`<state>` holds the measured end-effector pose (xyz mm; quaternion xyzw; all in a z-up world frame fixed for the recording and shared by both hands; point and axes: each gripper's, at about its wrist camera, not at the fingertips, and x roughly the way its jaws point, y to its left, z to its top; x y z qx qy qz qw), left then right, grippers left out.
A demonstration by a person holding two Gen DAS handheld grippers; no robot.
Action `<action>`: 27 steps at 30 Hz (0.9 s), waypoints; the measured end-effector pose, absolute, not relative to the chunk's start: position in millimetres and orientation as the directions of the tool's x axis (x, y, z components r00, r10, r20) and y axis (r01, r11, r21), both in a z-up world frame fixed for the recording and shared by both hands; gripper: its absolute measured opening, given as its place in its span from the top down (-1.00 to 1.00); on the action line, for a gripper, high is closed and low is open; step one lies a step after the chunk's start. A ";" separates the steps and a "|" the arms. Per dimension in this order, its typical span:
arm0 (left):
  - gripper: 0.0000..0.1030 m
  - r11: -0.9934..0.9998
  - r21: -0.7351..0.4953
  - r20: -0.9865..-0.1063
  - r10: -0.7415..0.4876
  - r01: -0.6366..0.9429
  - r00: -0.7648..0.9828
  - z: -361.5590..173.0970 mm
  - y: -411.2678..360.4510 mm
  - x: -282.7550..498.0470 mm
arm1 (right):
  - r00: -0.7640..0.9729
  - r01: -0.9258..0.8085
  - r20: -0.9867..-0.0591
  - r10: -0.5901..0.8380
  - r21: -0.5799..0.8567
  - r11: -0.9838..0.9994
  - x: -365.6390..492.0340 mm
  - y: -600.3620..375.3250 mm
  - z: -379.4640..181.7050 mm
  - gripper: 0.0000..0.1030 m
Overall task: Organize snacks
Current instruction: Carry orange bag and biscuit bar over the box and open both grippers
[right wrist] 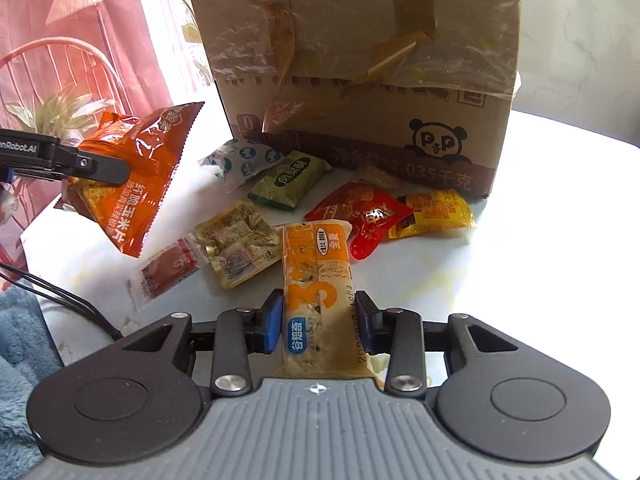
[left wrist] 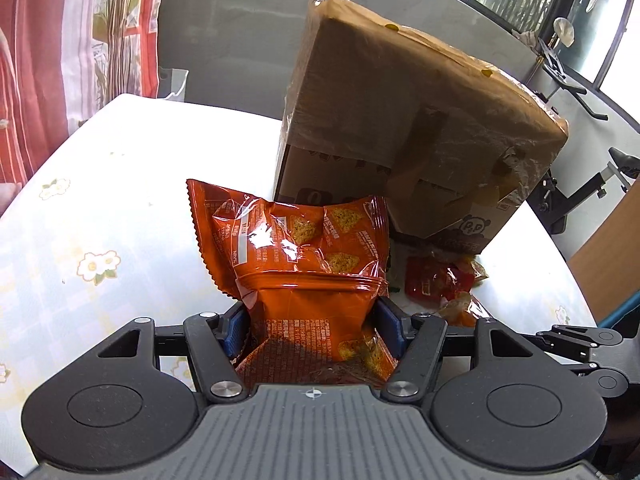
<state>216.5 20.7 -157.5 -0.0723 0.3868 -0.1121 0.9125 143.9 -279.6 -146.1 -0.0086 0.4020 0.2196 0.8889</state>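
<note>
The right gripper (right wrist: 318,316) clamps an orange-and-white snack bar (right wrist: 316,280) above the table (right wrist: 540,280); beyond it, loose snack packets (right wrist: 360,208) lie before a cardboard box (right wrist: 360,60).

The chip bag (left wrist: 304,264) is orange. The bar wrapper (right wrist: 318,276) is orange and white. The box (right wrist: 360,80) is brown. The bench (left wrist: 100,220) is white with flowers.

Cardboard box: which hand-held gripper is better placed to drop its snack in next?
Probably left. The left hand-held gripper holds the orange chip bag lifted beside the cardboard box; the right hand-held gripper grips the snack bar low, near the table.
</note>
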 end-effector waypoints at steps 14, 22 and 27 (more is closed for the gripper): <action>-0.30 0.962 -0.102 -0.500 -0.271 0.255 0.823 -80.7 8.0 221.3 | 0.791 -0.359 -0.455 0.408 0.194 0.913 139.0 -311.5 -41.2 0.25; -0.31 0.939 -0.074 -0.403 -0.337 0.337 0.851 -18.0 -23.8 266.5 | 0.868 -0.355 -0.330 0.372 0.112 0.928 180.2 -316.5 22.5 0.25; -0.31 0.935 -0.027 -0.414 -0.332 0.353 0.848 -4.0 -63.3 321.1 | 0.881 -0.309 -0.326 0.341 0.147 0.940 229.4 -317.2 32.7 0.25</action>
